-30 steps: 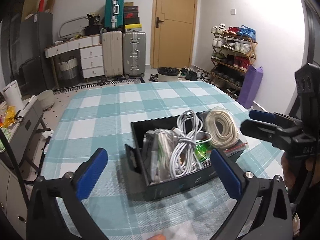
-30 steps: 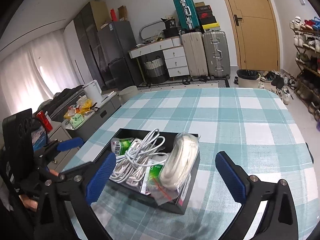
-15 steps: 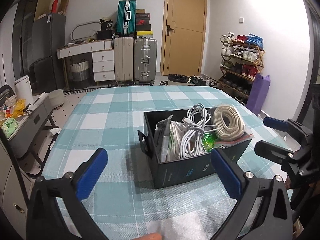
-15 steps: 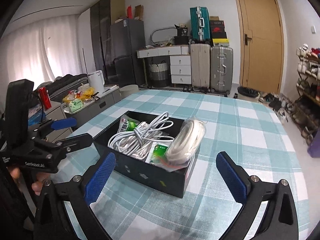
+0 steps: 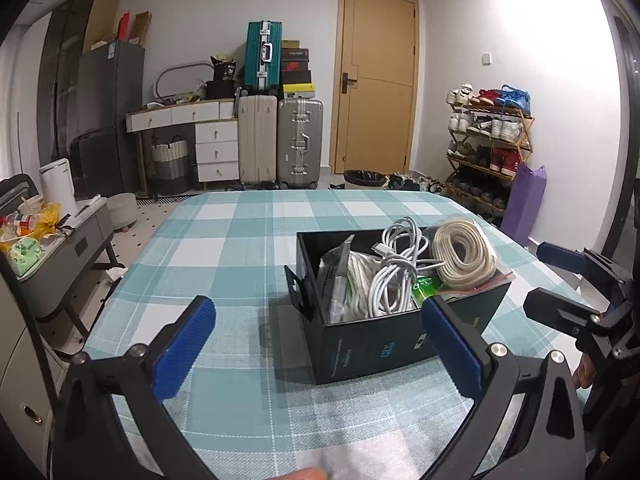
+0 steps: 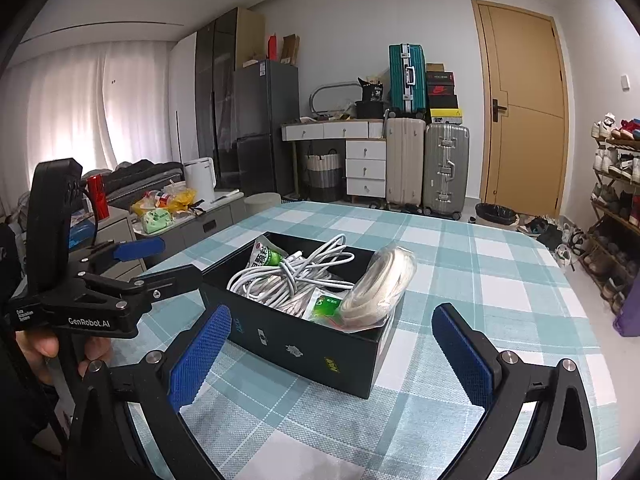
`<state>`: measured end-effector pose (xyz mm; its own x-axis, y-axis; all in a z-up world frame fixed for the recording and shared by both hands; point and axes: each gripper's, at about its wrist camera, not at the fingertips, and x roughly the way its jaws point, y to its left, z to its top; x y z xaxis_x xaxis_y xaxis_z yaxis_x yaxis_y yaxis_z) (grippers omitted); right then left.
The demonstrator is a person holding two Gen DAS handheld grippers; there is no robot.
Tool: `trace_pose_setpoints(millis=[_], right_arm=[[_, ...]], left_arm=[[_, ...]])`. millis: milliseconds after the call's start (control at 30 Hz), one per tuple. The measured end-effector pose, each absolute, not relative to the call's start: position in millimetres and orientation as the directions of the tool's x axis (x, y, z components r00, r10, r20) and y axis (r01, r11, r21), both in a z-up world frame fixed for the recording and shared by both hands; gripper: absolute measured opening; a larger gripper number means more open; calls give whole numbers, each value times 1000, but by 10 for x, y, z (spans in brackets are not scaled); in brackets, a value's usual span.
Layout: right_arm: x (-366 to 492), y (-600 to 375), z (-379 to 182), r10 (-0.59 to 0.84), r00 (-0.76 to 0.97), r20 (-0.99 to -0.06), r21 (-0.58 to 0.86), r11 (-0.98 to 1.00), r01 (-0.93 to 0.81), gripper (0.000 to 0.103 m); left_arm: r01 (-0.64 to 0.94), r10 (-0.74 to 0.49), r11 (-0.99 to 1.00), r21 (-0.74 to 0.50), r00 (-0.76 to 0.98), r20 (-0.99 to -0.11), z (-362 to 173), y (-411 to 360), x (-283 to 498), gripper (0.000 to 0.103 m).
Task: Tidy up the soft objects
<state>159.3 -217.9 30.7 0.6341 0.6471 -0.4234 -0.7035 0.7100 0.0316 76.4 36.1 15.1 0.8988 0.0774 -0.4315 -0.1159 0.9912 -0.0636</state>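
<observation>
Now both the left gripper [image 5: 318, 346] and right gripper [image 6: 330, 354] gape wide and empty, near the black box [image 6: 304, 344] of coiled cables [image 6: 288, 276] on the checked table [image 5: 224, 240]

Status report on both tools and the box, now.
Left tool open, empty. Right tool open, empty. Black box holds cables and packets. Nothing blocking.

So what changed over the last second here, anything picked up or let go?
Nothing grasped or released. Both views tilted up and pulled back from the black box; the left gripper and right gripper stayed open and empty. The cables and coiled cord stayed inside.
</observation>
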Motion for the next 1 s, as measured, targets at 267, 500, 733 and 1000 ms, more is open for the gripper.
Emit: trace_pose_setpoints(millis=[267,500,733,1000], right_arm=[[1591,-2216,275,646,649,-402,31,718,-695,102],[1578,-2246,273,648,650,-397,38,719,-694,102],[1575,-2267,284,648,654,-390,45,723,-689,102],[1572,-2275,288,648,654,-390,46,723,-690,102]], left_arm=[[-111,75,992,-65,908,-412,115,372,688,103],[-113,68,990,-84,906,-418,128,405,708,103],[-113,60,988,-102,905,-422,125,430,728,103],[-111,59,989,-99,905,-421,130,412,725,103]])
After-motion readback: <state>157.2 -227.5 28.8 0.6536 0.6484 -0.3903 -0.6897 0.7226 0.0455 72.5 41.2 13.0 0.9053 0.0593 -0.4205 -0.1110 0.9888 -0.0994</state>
